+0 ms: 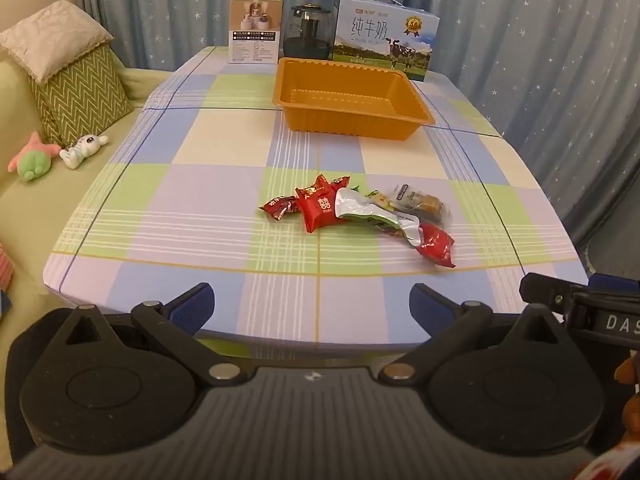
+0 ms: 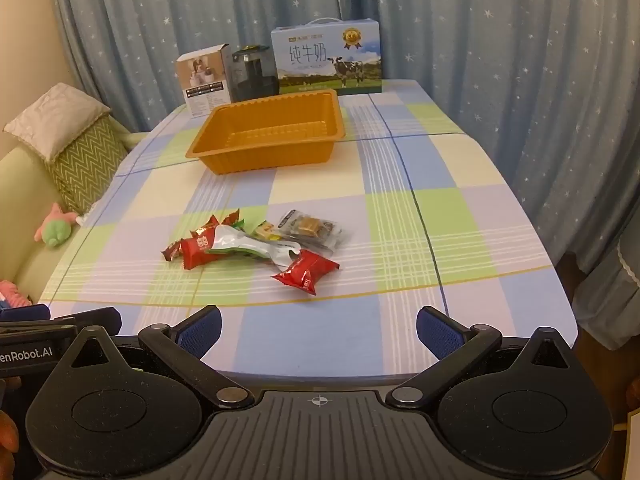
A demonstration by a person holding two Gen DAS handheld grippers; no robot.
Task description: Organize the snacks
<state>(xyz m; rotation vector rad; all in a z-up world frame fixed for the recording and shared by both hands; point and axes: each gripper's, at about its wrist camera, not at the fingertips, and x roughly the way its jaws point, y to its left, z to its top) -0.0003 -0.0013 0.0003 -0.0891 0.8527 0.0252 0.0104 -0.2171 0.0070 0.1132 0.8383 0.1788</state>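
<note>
A small heap of snack packets (image 1: 356, 212) (image 2: 252, 246) lies on the checked tablecloth: red wrappers, a silver-green pouch (image 1: 360, 210) (image 2: 244, 244) and a clear pack with a brown biscuit (image 1: 420, 202) (image 2: 312, 228). Behind it stands an orange plastic tray (image 1: 352, 100) (image 2: 268, 132), nothing inside. My left gripper (image 1: 312, 304) hovers wide open over the near table edge, short of the heap. My right gripper (image 2: 318, 326) is likewise open at the near edge, with nothing between its fingers.
At the table's far end stand a white product box (image 1: 254, 28) (image 2: 204, 80), a dark glass jar (image 1: 308, 32) (image 2: 256, 74) and a milk carton box (image 1: 384, 36) (image 2: 326, 60). A sofa with cushions (image 1: 68, 76) and plush toys (image 1: 34, 158) runs along the left. Curtains hang behind.
</note>
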